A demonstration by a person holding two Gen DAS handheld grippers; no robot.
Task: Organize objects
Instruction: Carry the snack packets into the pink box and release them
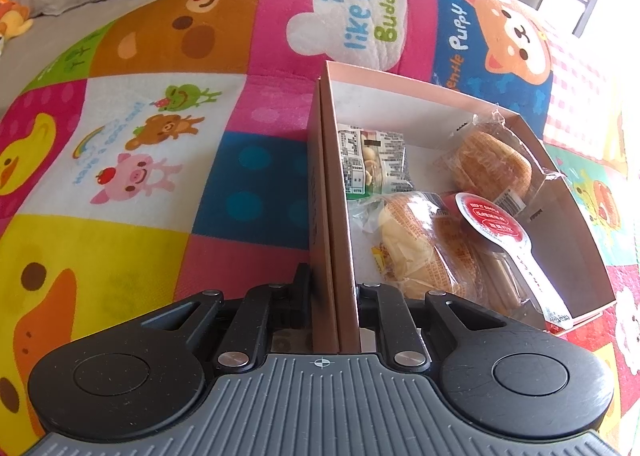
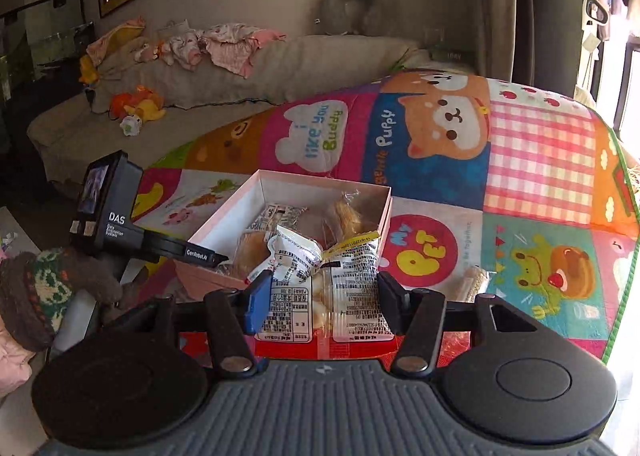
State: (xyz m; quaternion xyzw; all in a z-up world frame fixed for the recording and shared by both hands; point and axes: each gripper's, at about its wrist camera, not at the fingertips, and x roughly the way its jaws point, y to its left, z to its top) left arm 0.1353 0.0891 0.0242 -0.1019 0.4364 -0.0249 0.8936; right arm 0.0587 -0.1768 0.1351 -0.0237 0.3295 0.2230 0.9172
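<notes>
A pink cardboard box [image 1: 332, 191] sits on the colourful play mat. My left gripper [image 1: 334, 292] is shut on its near left wall. Inside lie a black-and-white snack packet [image 1: 372, 163], two wrapped buns [image 1: 492, 163] [image 1: 416, 248] and a red-lidded cup [image 1: 492, 223]. In the right wrist view the box [image 2: 224, 223] is ahead at the left, and the left gripper [image 2: 200, 254] shows on its wall. My right gripper [image 2: 324, 296] is shut on a white printed snack packet [image 2: 320, 280], held just in front of the box.
The play mat [image 1: 140, 175] covers the surface and ends at the right [image 2: 624, 256]. A small wrapped item [image 2: 474, 280] lies on the mat right of my right gripper. A grey sofa [image 2: 160, 107] with soft toys and clothes stands behind.
</notes>
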